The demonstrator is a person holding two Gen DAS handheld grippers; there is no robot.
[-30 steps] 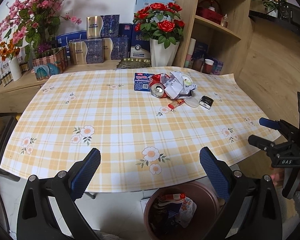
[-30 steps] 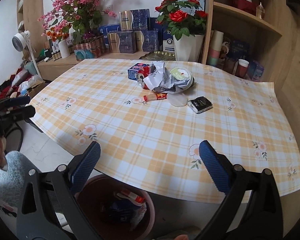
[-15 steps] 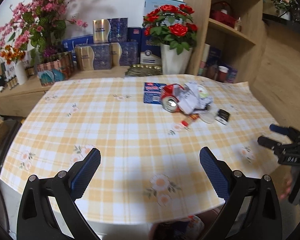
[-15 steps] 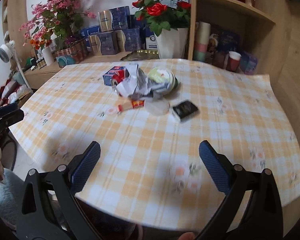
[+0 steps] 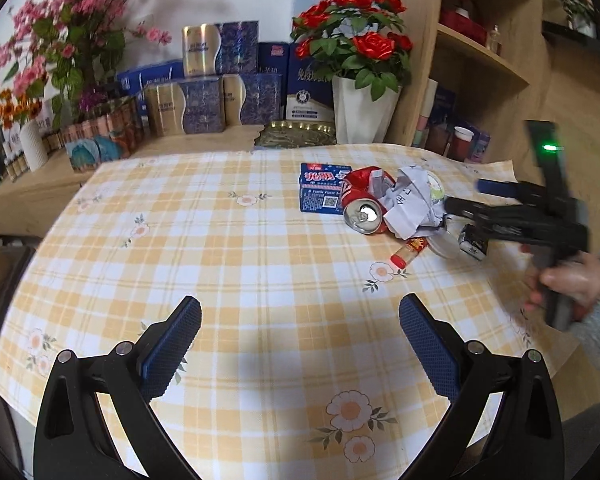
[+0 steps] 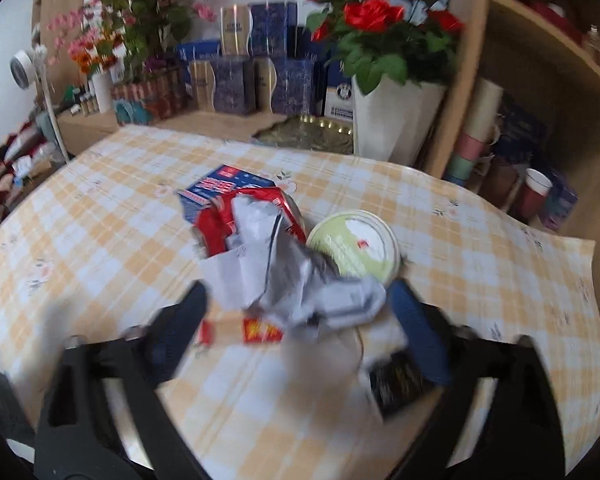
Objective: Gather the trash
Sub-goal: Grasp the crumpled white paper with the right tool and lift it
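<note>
Closing right claw [image 6: 296, 320] straddles one crumpled paper [image 6: 300, 280] beside one can [image 5: 362, 208].

Checked tablecloth [image 5: 220, 264] carries a blue carton [image 5: 320, 194], red can [image 5: 362, 208], crumpled paper [image 5: 414, 204]

Trash heaped together on the checked tablecloth

We see a crumpled white paper [image 6: 300, 280] on top of the pile, a red can [image 5: 362, 210] on its side with its open mouth facing us, a blue flat box [image 5: 320, 194] lying behind it, a pale green round lid [image 6: 356, 246] beside the paper, a small red-and-yellow tube [image 5: 410, 250] in front, and a dark packet [image 6: 396, 380], blurred, possibly a wrapper.
</note>
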